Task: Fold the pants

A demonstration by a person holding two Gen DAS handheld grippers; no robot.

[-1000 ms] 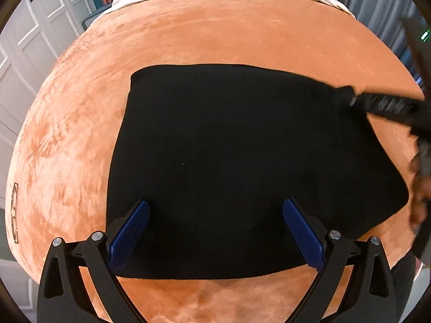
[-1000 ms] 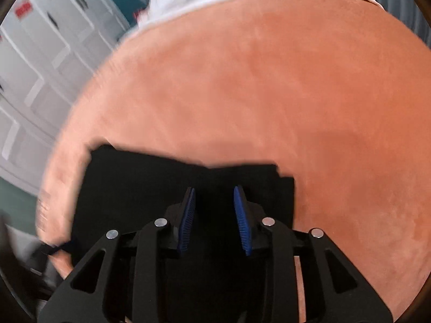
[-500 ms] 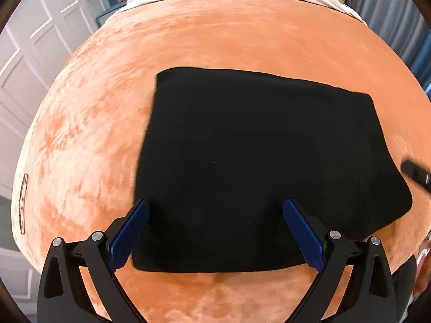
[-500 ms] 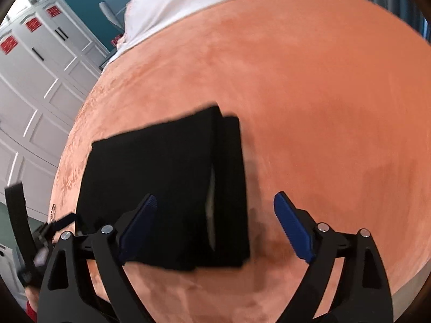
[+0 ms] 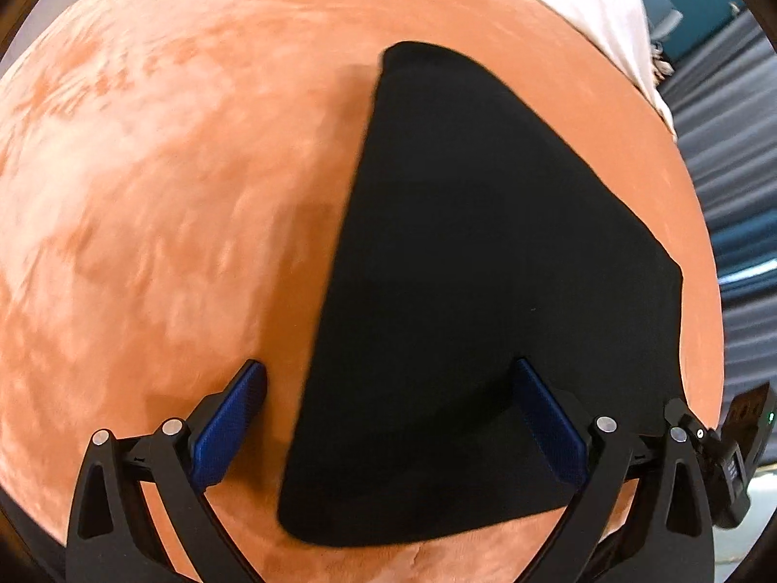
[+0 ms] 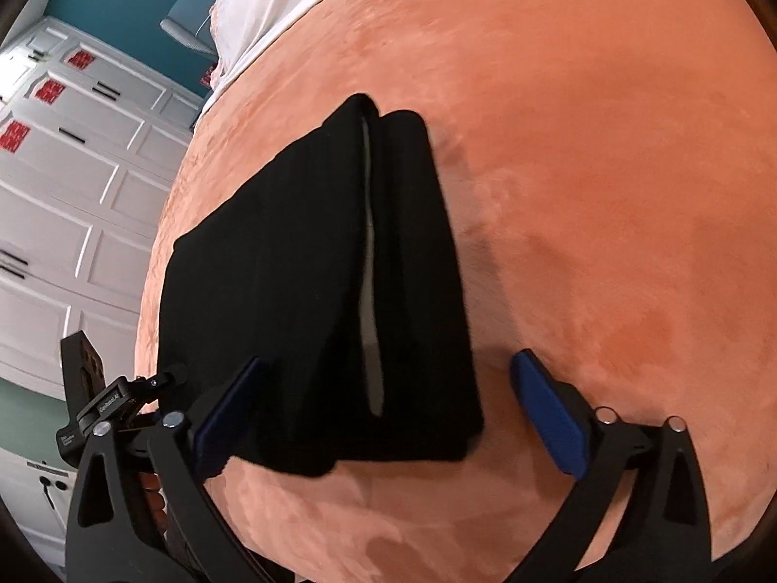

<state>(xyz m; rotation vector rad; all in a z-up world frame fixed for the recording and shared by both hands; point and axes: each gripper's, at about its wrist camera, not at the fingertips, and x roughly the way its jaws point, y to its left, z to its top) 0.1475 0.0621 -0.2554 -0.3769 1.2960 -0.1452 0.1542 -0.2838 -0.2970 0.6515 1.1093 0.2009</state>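
**A:** Where do your pants (image 6: pixel 311 291) sit now?

**B:** Flat on the orange blanket (image 6: pixel 607 194), folded into a compact black slab, well short of the white sheet (image 6: pixel 272 14) at the blanket's far end. In the right view you can see stacked layers and a pale sliver of lining along the seam between them.

**A:** And your grippers?

**B:** Your right gripper (image 6: pixel 386 413) is opening, its blue pads straddling the pants' near edge without pressing on it. Your left gripper (image 5: pixel 388 418) has its fingers spread wide too, one pad over the pants, the other over bare blanket. Neither holds anything.

**A:** Why hover like that?

**B:** Probably you've let go so the fold settles. The knit looks soft and matte, and the plush blanket should grip it, so it likely won't slide.
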